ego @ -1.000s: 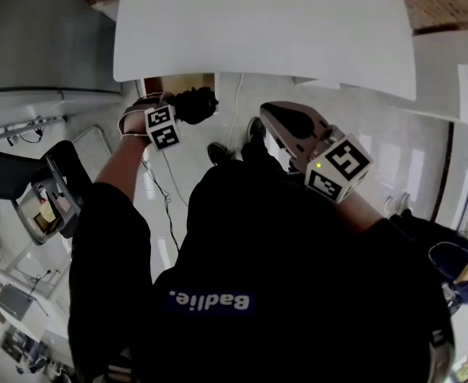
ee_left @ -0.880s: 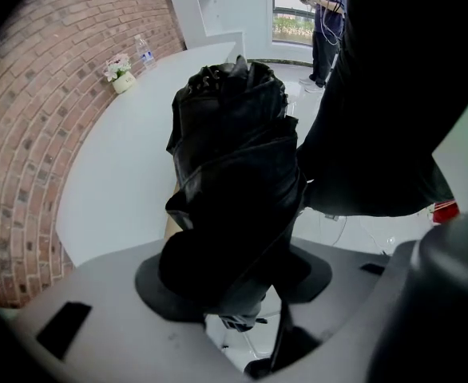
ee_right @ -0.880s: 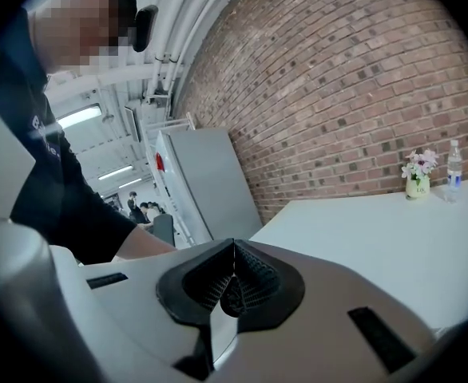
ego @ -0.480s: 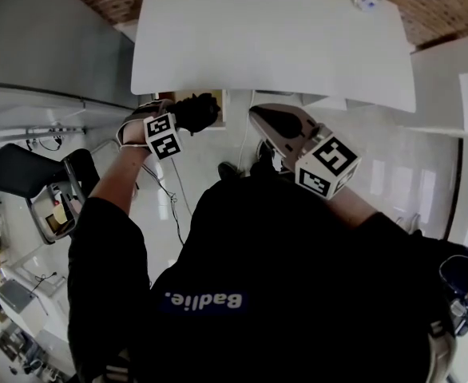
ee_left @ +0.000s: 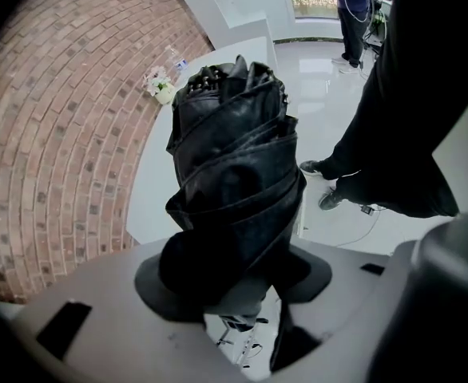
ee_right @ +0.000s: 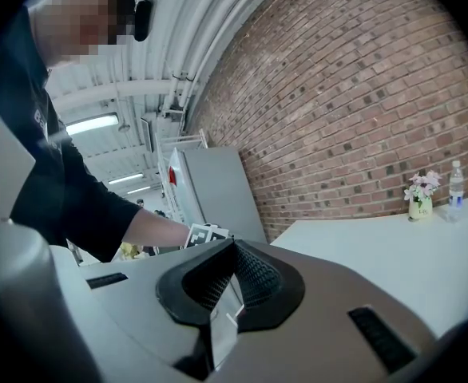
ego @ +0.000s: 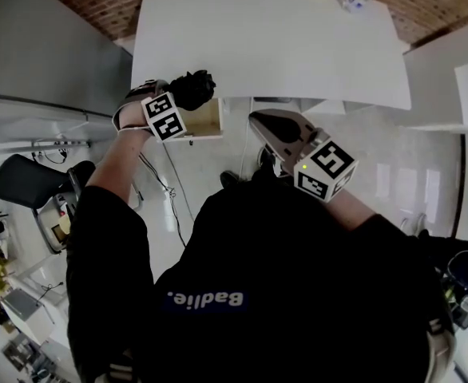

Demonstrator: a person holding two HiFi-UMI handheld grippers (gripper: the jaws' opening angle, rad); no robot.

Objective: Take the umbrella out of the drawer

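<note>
clamping the folded black umbrella [ee_left: 234, 174] between its jaws, the left gripper [ee_left: 234, 282] holds it over the open wooden drawer [ego: 204, 123], likely to clear its front. the right gripper [ee_right: 226, 290] waits aside, pinched together and empty.

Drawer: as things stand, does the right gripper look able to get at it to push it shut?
Probably yes. The right gripper, fingers together and empty, sits just beside the open drawer, and the head view shows nothing between them. The left gripper holds the umbrella at the drawer's other side, out of the way.
</note>
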